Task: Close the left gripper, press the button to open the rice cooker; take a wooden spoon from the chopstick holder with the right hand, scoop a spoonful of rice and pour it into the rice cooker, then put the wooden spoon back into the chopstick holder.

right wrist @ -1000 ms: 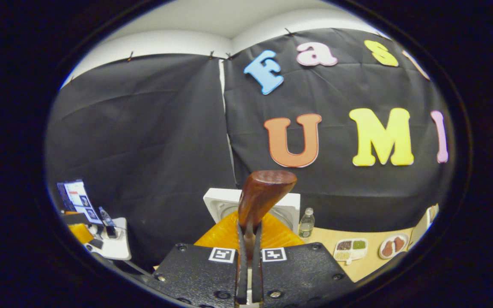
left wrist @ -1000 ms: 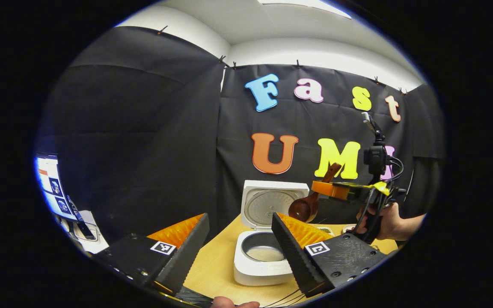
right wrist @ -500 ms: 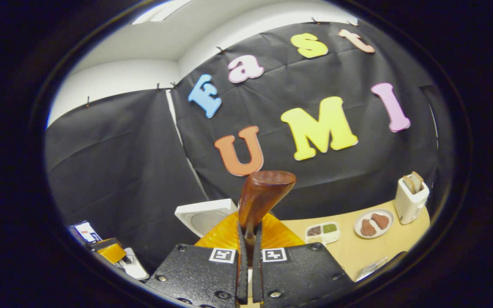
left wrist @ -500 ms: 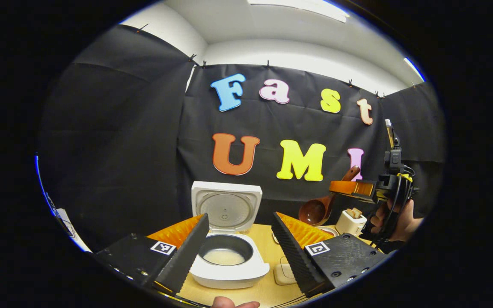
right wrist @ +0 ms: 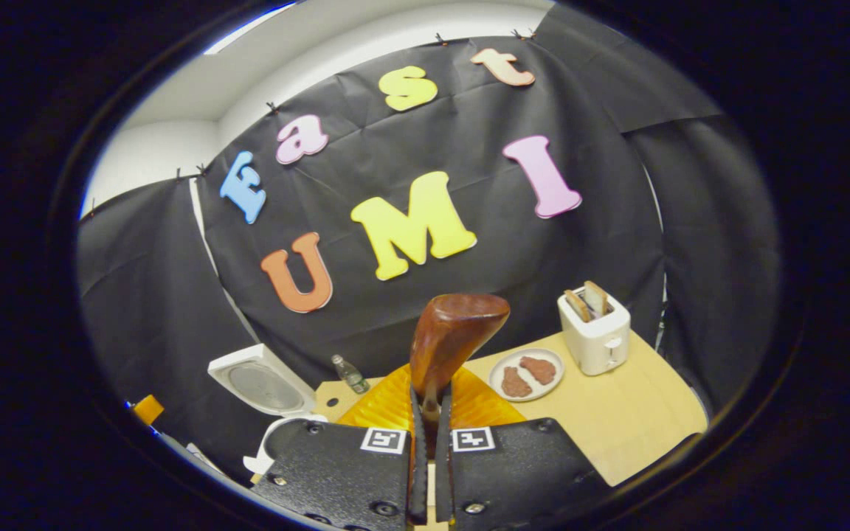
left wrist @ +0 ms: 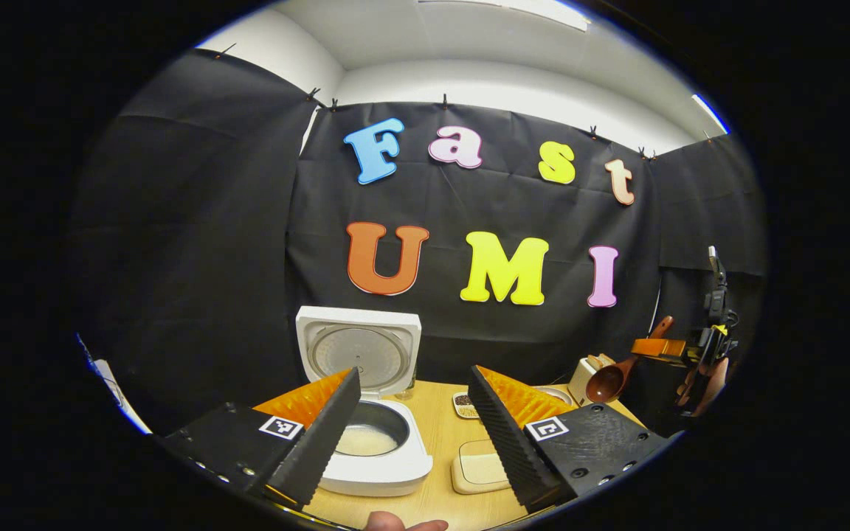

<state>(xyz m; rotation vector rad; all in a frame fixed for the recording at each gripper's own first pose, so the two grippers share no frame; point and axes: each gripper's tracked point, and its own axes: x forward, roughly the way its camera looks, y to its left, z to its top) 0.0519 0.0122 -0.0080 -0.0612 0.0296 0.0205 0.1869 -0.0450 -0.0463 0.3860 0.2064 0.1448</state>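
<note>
The white rice cooker (left wrist: pixel 366 457) stands on the table with its lid (left wrist: pixel 358 352) up, and white rice lies in its pot. My left gripper (left wrist: pixel 414 428) hovers open in front of it, holding nothing. Far to the right, a hand holds my right gripper (left wrist: pixel 654 346), which is shut on the wooden spoon (left wrist: pixel 608 381); the spoon's bowl hangs down beside the toaster (left wrist: pixel 587 372). In the right gripper view the spoon's handle (right wrist: pixel 454 332) rises from between the shut fingers of my right gripper (right wrist: pixel 429 413). The cooker's lid (right wrist: pixel 259 383) sits at the lower left.
A flat cream object (left wrist: pixel 478 468) and a small divided tray (left wrist: pixel 463 404) lie right of the cooker. A bottle (right wrist: pixel 349 374), a plate of brown pieces (right wrist: pixel 527 372) and the toaster (right wrist: pixel 595 332) stand on the wooden table (right wrist: pixel 617 424). Black cloth walls surround the table.
The right gripper has carried the spoon away from the cooker, rightward and lower, toward the toaster. Both views have swung right; the cooker now sits further left. The left gripper stays open.
</note>
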